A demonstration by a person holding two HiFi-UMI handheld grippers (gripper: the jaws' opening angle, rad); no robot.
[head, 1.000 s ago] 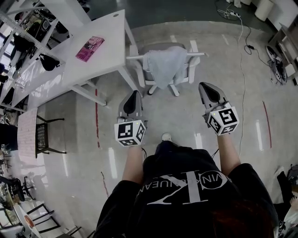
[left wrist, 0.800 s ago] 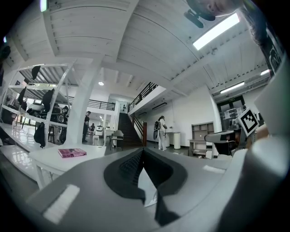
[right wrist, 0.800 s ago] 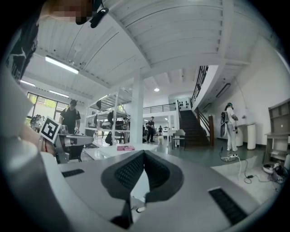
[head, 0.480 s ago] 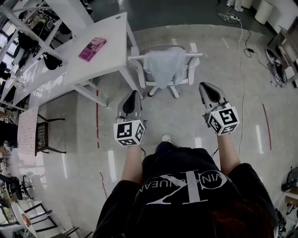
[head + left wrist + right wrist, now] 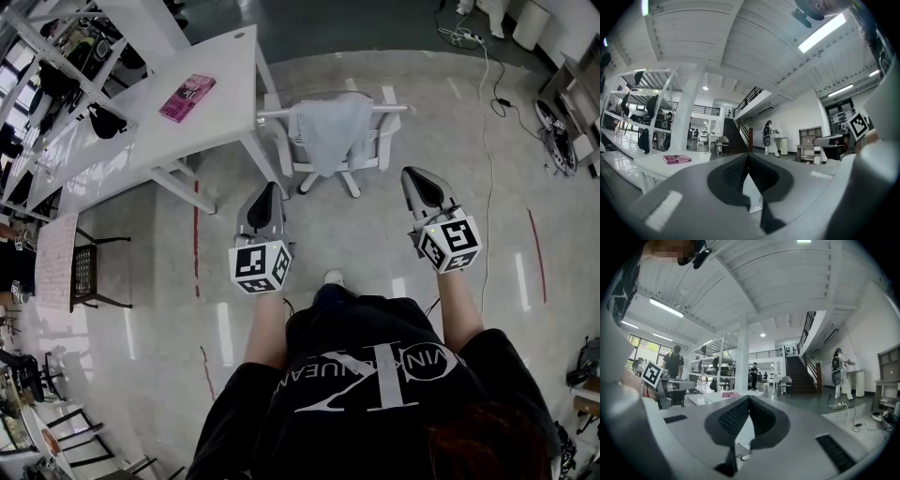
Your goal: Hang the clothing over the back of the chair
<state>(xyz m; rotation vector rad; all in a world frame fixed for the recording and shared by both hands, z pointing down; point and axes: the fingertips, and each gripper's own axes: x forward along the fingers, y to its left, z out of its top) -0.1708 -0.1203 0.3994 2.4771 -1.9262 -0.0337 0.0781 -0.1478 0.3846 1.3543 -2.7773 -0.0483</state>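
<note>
A pale grey-blue garment point(image 5: 329, 131) hangs draped over the back of a white office chair point(image 5: 392, 111), which stands on the floor beside the desk. Both grippers hover well short of the chair, near the person's body, pointing toward it. My left gripper point(image 5: 269, 190) has its dark pads pressed together at the tip with nothing between them, as the left gripper view point(image 5: 748, 157) also shows. My right gripper point(image 5: 415, 176) is likewise shut and empty, its pads meeting at the tip point(image 5: 749, 399). Neither gripper touches the garment or the chair.
A long white desk point(image 5: 220, 112) with a pink book point(image 5: 187, 97) runs along the chair's left. Shelving with dark items stands further left, and a small black chair point(image 5: 94, 277) is at the left edge. Cables point(image 5: 487, 75) trail across the floor at right. A person with a backpack point(image 5: 768, 136) stands far off.
</note>
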